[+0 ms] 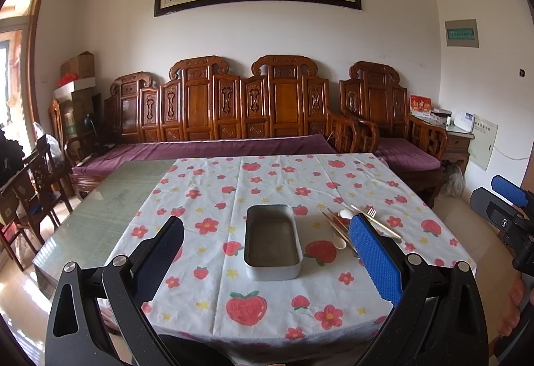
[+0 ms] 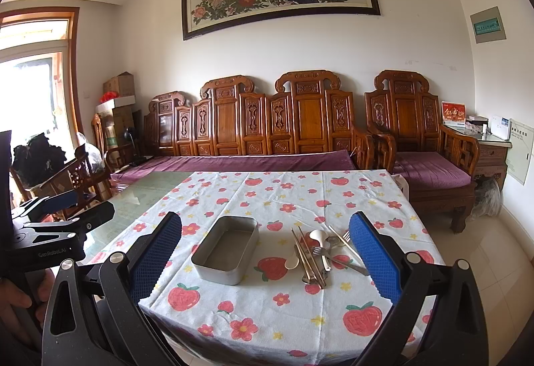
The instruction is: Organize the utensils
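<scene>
Since the utensils (image 2: pixel 320 255) lie flat in a crossed heap just right of the empty tin (image 2: pixel 227 252) on the desk (image 2: pixel 267 309), they look thin, stiff and slippery; pinch one handle mid-length. Both grippers, left (image 1: pixel 267 265) and right (image 2: pixel 267 262), hover with fingers spread.

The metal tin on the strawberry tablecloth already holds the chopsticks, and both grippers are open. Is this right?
Not quite. The metal tin is empty; the chopsticks lie beside it on the tablecloth, as the right wrist view shows. The left gripper and the right gripper are open.
</scene>
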Demonstrator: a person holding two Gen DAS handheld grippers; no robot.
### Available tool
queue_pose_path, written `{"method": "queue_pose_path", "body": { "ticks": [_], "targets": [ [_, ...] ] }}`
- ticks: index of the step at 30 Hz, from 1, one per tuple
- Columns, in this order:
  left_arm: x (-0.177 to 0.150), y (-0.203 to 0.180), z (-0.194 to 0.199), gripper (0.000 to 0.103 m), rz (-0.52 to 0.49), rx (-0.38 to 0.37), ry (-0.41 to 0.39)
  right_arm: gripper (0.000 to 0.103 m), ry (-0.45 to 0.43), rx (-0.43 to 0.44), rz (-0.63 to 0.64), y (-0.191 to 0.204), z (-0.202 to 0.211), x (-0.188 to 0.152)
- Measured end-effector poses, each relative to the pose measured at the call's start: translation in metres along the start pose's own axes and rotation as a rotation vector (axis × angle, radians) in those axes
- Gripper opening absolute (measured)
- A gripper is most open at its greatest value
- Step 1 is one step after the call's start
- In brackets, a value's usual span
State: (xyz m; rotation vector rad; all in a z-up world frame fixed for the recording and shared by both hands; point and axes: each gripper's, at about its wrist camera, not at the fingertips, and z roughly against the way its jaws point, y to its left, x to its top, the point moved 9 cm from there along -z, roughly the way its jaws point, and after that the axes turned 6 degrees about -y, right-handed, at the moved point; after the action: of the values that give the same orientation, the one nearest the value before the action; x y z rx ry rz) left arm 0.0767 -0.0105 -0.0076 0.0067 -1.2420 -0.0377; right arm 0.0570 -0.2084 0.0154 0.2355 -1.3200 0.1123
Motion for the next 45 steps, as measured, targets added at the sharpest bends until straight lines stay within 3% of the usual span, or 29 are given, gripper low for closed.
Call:
{"method": "queue_pose_path", "body": {
  "ticks": [8,18,27,45],
  "targets": [
    [-0.023,-0.004,-0.026,0.096,-0.003,-0.017,0.061,0.101,0.023,-0.002,-0.001,-0.003,-0.011,-0.007],
    [-0.057,-0.009,-0.079,0.096,-0.018,-0.052,0.154,0.096,0.104,0.007,0.023,-0.028,-0.068,-0.037],
    [-0.059,-0.014,-0.121,0.096,-0.014,-0.087,0.204,0.090,0.227,-0.012,0.034,-0.069,-0.130,-0.062],
    [-0.101,-0.057,-0.206,0.096,-0.068,-0.169,0.357,0.057,0.406,-0.008,0.010,-0.127,-0.212,-0.136]
  ]
}}
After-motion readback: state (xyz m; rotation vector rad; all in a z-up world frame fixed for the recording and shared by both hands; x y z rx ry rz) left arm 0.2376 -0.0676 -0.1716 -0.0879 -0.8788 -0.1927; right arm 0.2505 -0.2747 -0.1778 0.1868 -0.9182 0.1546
